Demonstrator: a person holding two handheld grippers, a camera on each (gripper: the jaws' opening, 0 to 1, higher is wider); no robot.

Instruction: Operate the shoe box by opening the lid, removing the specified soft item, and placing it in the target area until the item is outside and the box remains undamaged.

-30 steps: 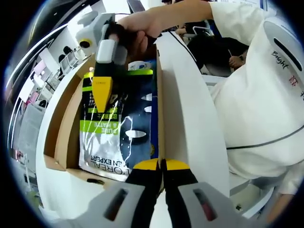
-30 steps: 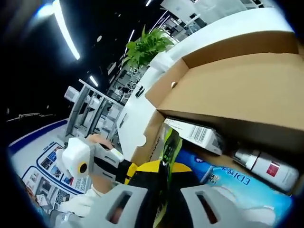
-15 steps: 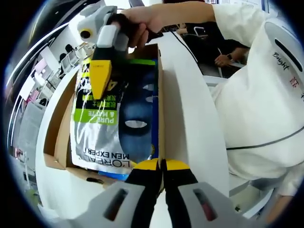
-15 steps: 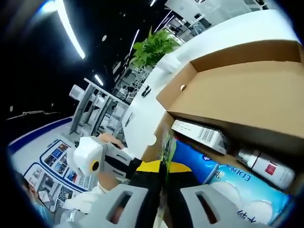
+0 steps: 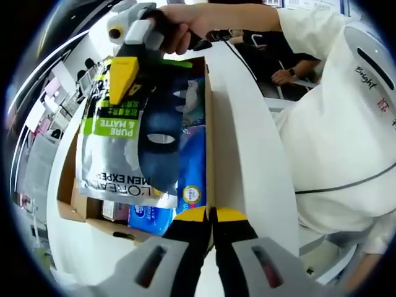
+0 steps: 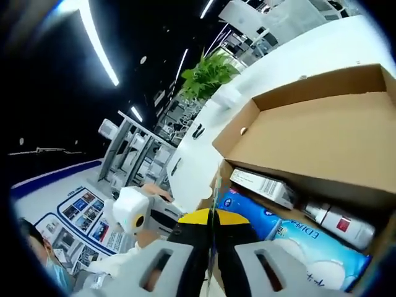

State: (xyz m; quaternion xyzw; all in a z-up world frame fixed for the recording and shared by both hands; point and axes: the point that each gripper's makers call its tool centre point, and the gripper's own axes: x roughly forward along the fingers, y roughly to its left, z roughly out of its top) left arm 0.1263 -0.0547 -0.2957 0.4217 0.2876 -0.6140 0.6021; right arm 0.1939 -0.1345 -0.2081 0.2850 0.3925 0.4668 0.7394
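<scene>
Ceiling strip lights [image 6: 99, 43], shelving [image 6: 133, 154], plant [image 6: 210, 68]

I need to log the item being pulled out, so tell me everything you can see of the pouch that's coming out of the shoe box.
The pouch is a flat, glossy soft pack, grey and dark blue with a green band and white lettering. It hangs upside down over the open cardboard box, its top edge pinched in the right gripper. Its lower edge hangs free in front of the blue packs below.

Right claw [image 6: 212, 218] clamped on pouch edge [image 6: 215, 192], over open shoe box [image 6: 322, 133].
</scene>
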